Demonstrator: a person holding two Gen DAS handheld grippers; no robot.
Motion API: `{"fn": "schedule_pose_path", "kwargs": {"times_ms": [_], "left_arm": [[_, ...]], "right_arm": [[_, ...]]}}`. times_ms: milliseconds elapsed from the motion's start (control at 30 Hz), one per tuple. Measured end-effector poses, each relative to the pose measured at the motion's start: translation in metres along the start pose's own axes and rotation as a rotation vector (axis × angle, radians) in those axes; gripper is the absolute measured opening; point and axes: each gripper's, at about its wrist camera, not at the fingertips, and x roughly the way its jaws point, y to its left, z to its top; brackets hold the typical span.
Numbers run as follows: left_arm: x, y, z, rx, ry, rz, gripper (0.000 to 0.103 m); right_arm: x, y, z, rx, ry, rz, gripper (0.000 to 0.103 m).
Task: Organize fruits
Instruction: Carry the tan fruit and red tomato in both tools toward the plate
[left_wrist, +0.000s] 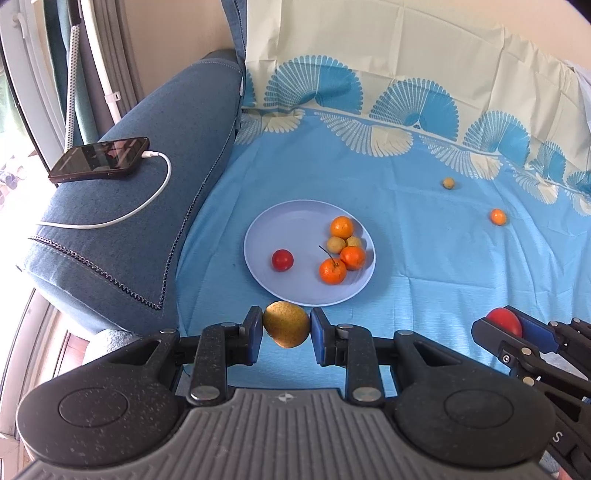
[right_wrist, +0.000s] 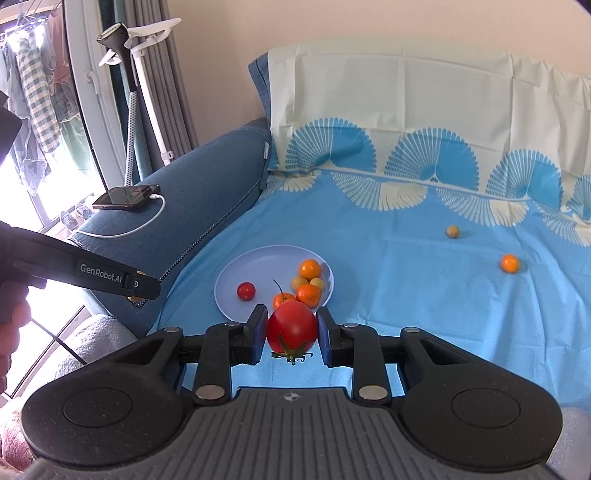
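Gripping pear (left_wrist: 287, 324) between left tongs (left_wrist: 287, 334); tomato (right_wrist: 291, 326) between right tongs (right_wrist: 291, 334).

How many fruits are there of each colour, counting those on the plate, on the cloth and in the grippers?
Orange: 4, three on the plate and one on the cloth
Red: 2, one on the plate, one in the right gripper
Yellowish: 4, two on the plate, one on the cloth, one in the left gripper
Total: 10

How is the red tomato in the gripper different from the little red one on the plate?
The held tomato looks bigger than the plate tomato. The held tomato is squeezed in the right gripper, above the cloth; the plate tomato lies loose on the plate. The held tomato shows green leaves; the plate tomato shows none. Both are red and shiny.
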Motion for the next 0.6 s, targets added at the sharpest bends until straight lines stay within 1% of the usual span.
{"fn": "schedule_pose_path", "kwargs": {"times_ms": [267,433,600], "left_arm": [[0.024,0.0,0.015,-0.002,0.039,0.002,0.031],[0.044,0.0,0.032,-0.004,0.059,-0.002,0.031],[0.068,0.003,0.054,-0.013,0.067,-0.006,0.031]], "right_arm": [[0.026,-0.012,0.007,0.033,0.042,0.005,0.03],[0.048,-0.017,0.014,0.049,0.064,0.009,0.03],[0.073,-0.02,0.026,0.035,0.07,0.008,0.03]]}}
